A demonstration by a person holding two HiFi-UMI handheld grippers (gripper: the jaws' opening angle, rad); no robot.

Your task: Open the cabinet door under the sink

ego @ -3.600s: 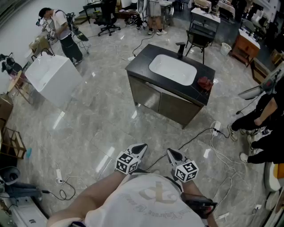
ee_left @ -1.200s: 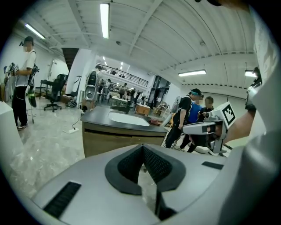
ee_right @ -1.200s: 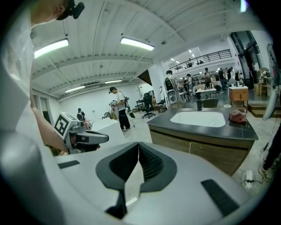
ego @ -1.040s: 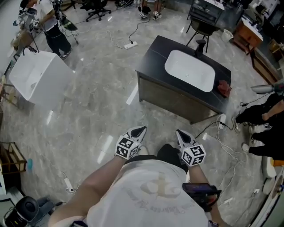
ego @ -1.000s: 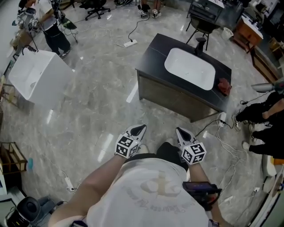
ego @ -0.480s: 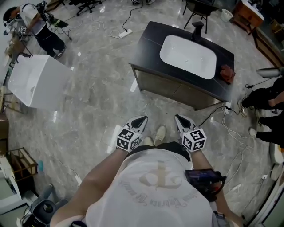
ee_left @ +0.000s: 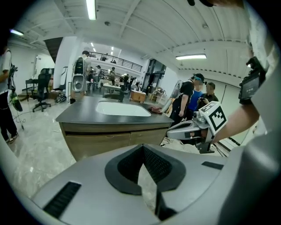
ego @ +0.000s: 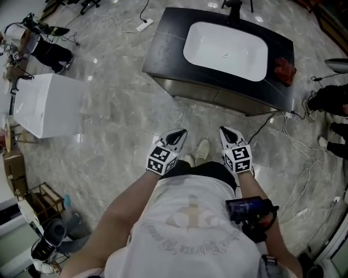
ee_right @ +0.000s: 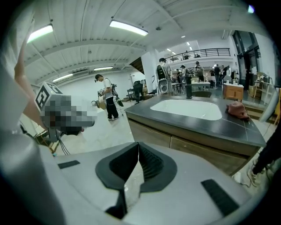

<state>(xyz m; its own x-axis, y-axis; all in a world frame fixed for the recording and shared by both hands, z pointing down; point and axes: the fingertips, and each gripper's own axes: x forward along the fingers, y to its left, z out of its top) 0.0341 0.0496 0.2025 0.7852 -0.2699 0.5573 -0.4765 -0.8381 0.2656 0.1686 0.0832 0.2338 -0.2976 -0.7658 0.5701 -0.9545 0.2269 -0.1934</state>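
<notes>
The sink cabinet (ego: 216,96) stands ahead of me, with a black top and a white basin (ego: 225,49). Its two wooden doors (ee_left: 109,140) are closed, and the right gripper view shows them (ee_right: 175,139) from the other side. My left gripper (ego: 176,136) and right gripper (ego: 227,133) are held side by side in front of the cabinet, a short way from its front and touching nothing. In the left gripper view the left gripper (ee_left: 143,148) has its jaws shut and empty. The right gripper (ee_right: 138,145) is also shut and empty.
A red cloth (ego: 284,70) lies on the right end of the counter and a black faucet (ego: 234,5) stands behind the basin. Cables (ego: 293,141) trail over the floor at the right, near seated people (ego: 331,100). A white box (ego: 46,106) stands far left.
I have walked up to the cabinet, which now sits nearer and more square ahead. Both grippers moved forward and lower with me, still shut.
</notes>
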